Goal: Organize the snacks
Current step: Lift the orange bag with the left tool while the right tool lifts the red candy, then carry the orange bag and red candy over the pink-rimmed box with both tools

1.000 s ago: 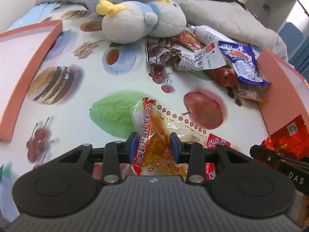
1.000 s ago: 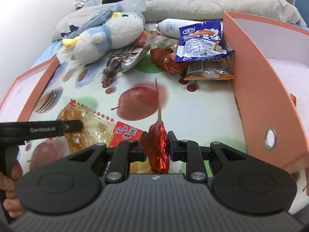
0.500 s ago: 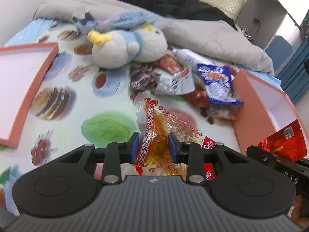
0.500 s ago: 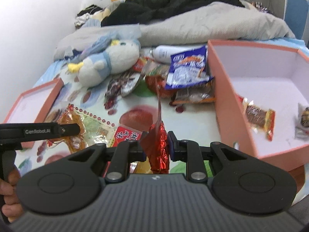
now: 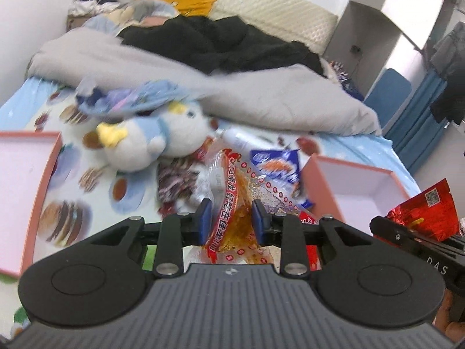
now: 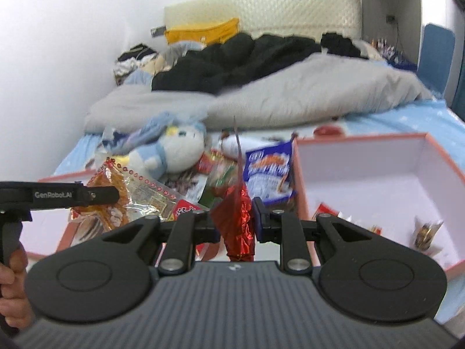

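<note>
While both claws rise off bed: left claw [image 5: 232,220], just tightening, clamps orange snack pack [image 5: 232,218]; right claw [image 6: 234,220] clamps red foil packet [image 6: 237,224]. Pink box [image 6: 377,171] at 2 o'clock, likely drop-off.

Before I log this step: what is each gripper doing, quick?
Left gripper: jaws have just been closing, clamped on the clear snack packet with red print.
Right gripper: shut on the red foil snack packet.

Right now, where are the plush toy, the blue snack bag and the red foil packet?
plush toy [image 5: 174,142], left wrist view, white belly.
blue snack bag [image 6: 268,171], right wrist view, front panel.
red foil packet [image 6: 238,226], right wrist view, crumpled middle.
</note>
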Demonstrator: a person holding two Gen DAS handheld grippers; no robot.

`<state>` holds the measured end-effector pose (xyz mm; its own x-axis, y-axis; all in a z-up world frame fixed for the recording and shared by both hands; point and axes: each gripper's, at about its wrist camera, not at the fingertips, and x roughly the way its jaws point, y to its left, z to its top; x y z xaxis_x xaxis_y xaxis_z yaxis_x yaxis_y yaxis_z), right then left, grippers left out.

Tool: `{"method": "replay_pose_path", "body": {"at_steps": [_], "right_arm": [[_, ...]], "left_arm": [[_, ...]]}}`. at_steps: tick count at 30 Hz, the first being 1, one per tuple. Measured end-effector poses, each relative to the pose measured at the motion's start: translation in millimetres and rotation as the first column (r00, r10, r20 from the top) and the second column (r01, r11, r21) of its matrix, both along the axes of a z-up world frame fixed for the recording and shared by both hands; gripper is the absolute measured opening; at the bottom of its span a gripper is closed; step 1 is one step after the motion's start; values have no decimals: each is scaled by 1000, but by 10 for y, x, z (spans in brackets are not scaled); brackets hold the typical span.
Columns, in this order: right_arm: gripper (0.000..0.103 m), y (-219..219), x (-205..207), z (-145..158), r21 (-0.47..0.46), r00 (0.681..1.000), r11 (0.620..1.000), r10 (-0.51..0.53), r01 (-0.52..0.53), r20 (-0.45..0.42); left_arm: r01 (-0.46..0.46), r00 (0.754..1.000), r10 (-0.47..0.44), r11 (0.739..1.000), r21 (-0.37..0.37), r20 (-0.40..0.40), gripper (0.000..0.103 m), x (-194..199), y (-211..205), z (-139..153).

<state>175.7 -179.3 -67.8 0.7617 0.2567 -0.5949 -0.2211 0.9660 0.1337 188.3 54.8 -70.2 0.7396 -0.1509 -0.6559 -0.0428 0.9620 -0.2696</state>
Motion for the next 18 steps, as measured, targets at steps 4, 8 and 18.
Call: {"method": "replay_pose_path", "body": {"at_steps": [4,8,18], "right_arm": [[24,-149,58,214,9,999,1000,-20,19,42],[24,-304,112,383,5,996,999,-45,45,81],[24,-854,208,613,12,978,987,-159,158,138]], "left_arm": [[37,999,-37,999,4,38,33,78,-159,215],[64,995,-64,998,-2,76,33,143,-328,399],[184,974,-181,983,-12,134,33,465,-990,674]]}}
